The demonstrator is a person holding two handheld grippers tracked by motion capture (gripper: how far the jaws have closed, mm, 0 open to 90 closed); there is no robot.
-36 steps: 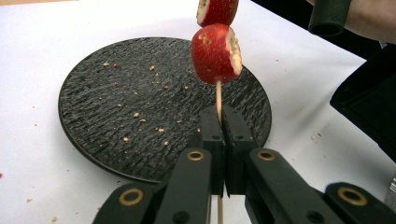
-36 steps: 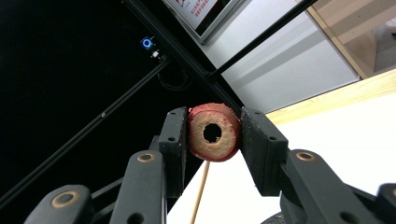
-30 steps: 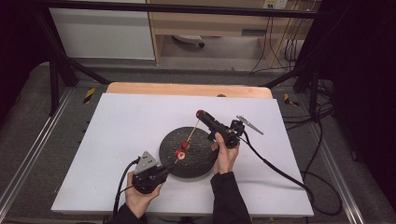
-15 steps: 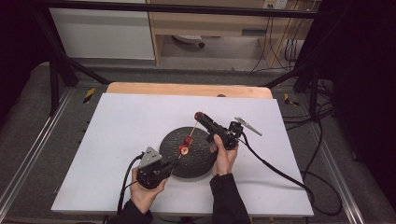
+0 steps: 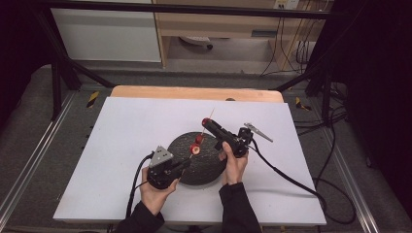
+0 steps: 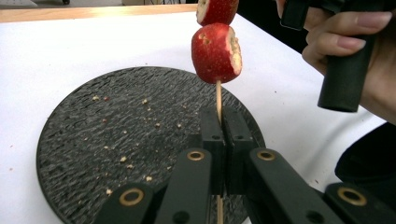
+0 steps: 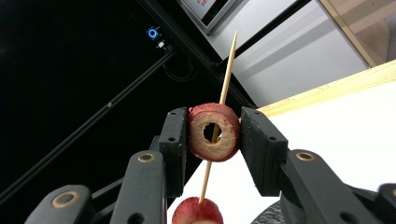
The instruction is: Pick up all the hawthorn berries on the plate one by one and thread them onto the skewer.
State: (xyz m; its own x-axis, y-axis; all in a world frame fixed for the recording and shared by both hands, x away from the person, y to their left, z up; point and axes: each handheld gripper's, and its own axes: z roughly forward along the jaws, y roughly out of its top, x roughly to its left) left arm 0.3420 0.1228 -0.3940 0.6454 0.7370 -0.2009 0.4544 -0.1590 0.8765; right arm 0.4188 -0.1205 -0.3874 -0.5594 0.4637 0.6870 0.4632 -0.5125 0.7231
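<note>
Currently: second fruit ring going onto the skewer

Left side: the left claw [image 5: 183,165] is closed tight on the lower end of a thin wooden skewer [image 6: 218,100], holding it slanted up over the dark round plate [image 5: 206,170] on the white surface [image 5: 121,131]. Crumbs lie scattered on the plate.

Centre: one red hollow-cored fruit piece [image 6: 216,53] already sits threaded on the skewer, just above the left claw's jaws.

Right side: the right claw [image 7: 214,133] is partly closed, its jaws pressing both sides of a second fruit ring [image 7: 214,132]. The skewer passes through this ring's hole, its tip standing well clear beyond it.

Assessment: two pieces are on the stick. What appears to remain is sliding the upper ring down toward the first, then releasing it. No further loose pieces are visible on the plate.
</note>
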